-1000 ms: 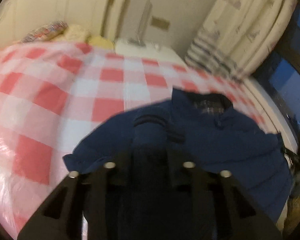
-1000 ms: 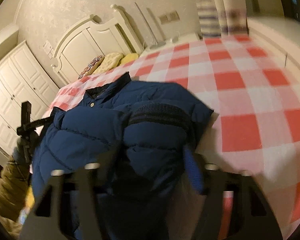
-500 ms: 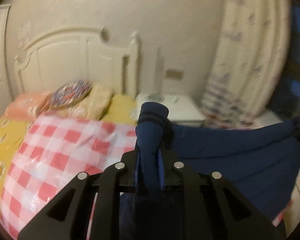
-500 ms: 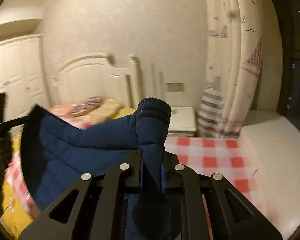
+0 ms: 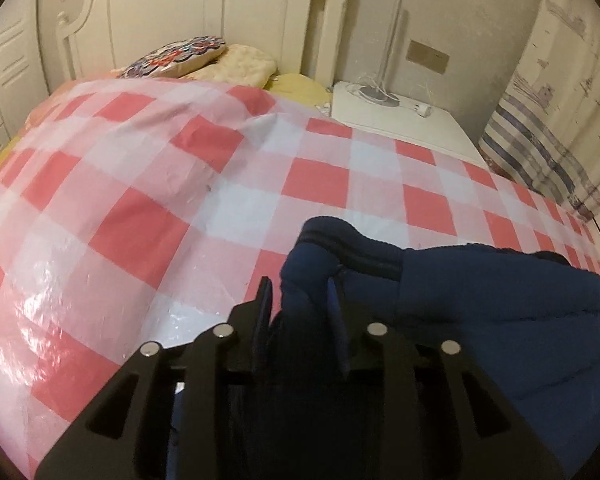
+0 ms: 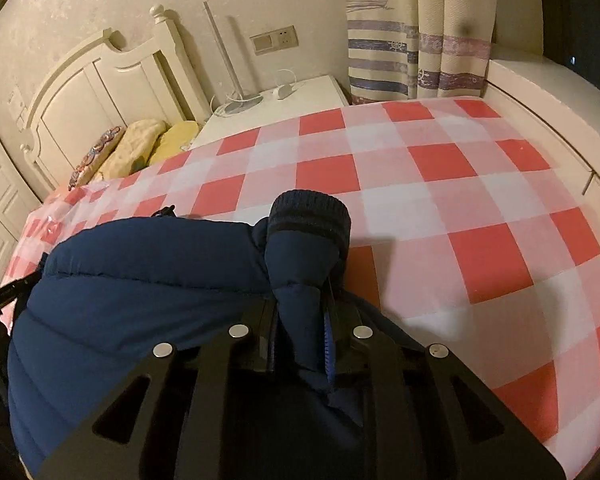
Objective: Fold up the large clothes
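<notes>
Lying spread on the checked bedcover (image 5: 148, 184), the navy puffer jacket (image 6: 140, 280) looked barely folded. The right gripper (image 6: 300, 332) clamped one ribbed cuff (image 6: 310, 216); the left gripper (image 5: 300, 316) jaws were opening around the other cuff (image 5: 332, 240).

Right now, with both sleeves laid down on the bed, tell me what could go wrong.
1. The left gripper is opening while the right gripper is shut on its sleeve cuff; pulling now could drag the navy jacket crooked.
2. The glossy checked cover looks slippery, so the puffy jacket may slide or spring open.
</notes>
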Action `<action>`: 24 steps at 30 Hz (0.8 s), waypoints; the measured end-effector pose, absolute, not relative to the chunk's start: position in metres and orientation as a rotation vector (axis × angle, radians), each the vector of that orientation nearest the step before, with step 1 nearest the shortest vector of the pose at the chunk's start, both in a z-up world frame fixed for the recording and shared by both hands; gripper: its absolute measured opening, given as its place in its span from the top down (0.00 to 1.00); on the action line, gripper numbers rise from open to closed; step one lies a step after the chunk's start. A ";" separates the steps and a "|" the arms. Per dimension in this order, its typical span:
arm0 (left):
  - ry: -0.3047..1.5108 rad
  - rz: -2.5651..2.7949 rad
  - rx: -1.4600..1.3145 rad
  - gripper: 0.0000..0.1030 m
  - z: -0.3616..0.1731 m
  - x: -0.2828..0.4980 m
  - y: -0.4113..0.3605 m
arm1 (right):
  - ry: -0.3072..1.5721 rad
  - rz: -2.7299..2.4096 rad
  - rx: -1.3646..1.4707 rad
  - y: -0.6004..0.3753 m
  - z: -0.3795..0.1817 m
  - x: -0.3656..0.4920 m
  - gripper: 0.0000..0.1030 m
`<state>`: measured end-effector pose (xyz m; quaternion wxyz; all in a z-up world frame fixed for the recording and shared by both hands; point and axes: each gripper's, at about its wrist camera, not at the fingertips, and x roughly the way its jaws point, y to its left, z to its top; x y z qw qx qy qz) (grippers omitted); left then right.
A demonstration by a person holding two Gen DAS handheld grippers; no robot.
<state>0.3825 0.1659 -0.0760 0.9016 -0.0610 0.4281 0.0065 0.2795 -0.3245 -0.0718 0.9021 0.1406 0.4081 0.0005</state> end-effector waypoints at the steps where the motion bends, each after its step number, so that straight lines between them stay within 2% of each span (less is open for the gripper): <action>1: 0.882 0.024 -0.131 0.62 -0.075 0.378 0.167 | 0.836 0.002 0.290 -0.325 -0.072 0.279 0.84; 3: 0.883 0.047 -0.133 0.54 -0.074 0.378 0.169 | 0.832 0.003 0.292 -0.324 -0.074 0.275 0.82; 5: 0.885 0.069 -0.142 0.42 -0.069 0.380 0.174 | 0.840 0.015 0.312 -0.322 -0.072 0.276 0.80; 8: 0.806 0.110 -0.177 0.23 -0.047 0.371 0.187 | 0.880 0.058 0.413 -0.338 -0.066 0.278 0.74; 9: 0.732 0.130 -0.197 0.12 -0.030 0.360 0.192 | 0.885 0.058 0.436 -0.344 -0.063 0.278 0.70; 10: 0.681 0.147 -0.211 0.05 -0.019 0.352 0.196 | 0.869 0.062 0.479 -0.353 -0.054 0.273 0.50; 11: 0.624 0.168 -0.226 0.03 -0.006 0.344 0.198 | 0.845 0.047 0.501 -0.359 -0.046 0.269 0.32; 12: 0.571 0.181 -0.237 0.03 0.010 0.335 0.197 | 0.797 0.011 0.519 -0.367 -0.032 0.261 0.22; 13: 0.560 0.170 -0.233 0.02 0.018 0.334 0.192 | 0.759 -0.008 0.524 -0.371 -0.023 0.256 0.18; 18: 0.583 0.043 -0.078 0.02 0.032 0.334 0.117 | 0.646 0.059 0.336 -0.313 0.029 0.256 0.22; 20: 0.618 0.007 0.042 0.02 0.018 0.336 0.075 | 0.679 0.113 0.164 -0.258 0.029 0.267 0.25; 24: 0.676 -0.009 0.151 0.02 -0.008 0.349 0.036 | 0.754 0.155 -0.001 -0.193 0.008 0.282 0.27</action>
